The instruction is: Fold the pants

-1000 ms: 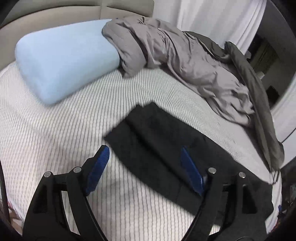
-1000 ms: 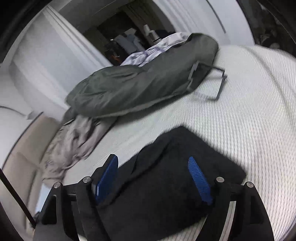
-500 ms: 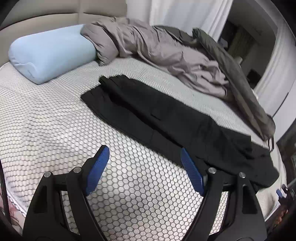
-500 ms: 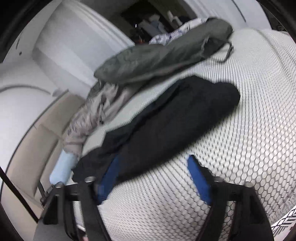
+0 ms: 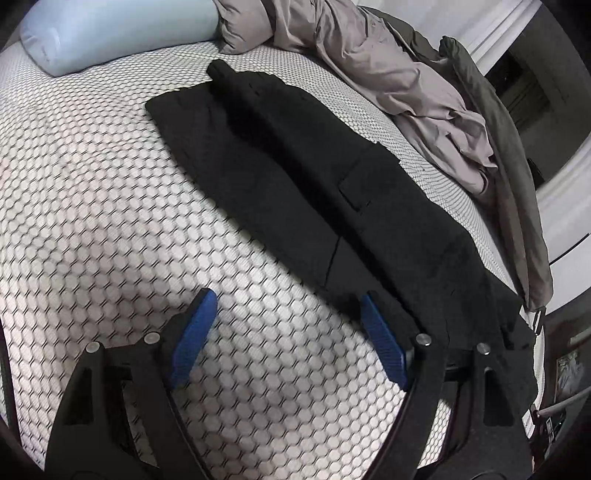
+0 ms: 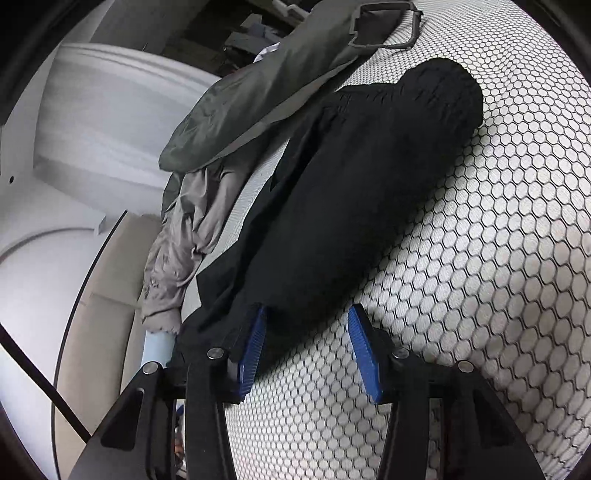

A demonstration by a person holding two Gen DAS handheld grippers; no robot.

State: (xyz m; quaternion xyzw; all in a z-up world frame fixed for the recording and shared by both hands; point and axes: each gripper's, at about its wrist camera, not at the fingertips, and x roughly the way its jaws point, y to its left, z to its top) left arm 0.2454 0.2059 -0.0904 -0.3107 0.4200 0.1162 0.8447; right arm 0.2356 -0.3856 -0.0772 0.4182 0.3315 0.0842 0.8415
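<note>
Black pants [image 5: 295, 177] lie stretched out lengthwise on the white honeycomb-patterned bed [image 5: 110, 206], one leg folded over the other. My left gripper [image 5: 284, 306] is open and empty, low over the sheet just beside the near edge of the pants. In the right wrist view the pants [image 6: 354, 192] run away from me. My right gripper [image 6: 306, 317] is open, its jaws straddling the near edge of the pants, with the left blue pad [image 6: 253, 350] over the cloth.
A light blue pillow [image 5: 110, 33] lies at the head of the bed. A rumpled grey blanket [image 5: 388, 74] and an olive green garment [image 5: 513, 155] lie beyond the pants; both show in the right wrist view [image 6: 177, 240], [image 6: 258, 88]. The bed's edge is at right.
Both grippers have drawn back from above the pants and dropped low to the sheet beside them. The right gripper's jaws have narrowed a little over the cloth edge.
</note>
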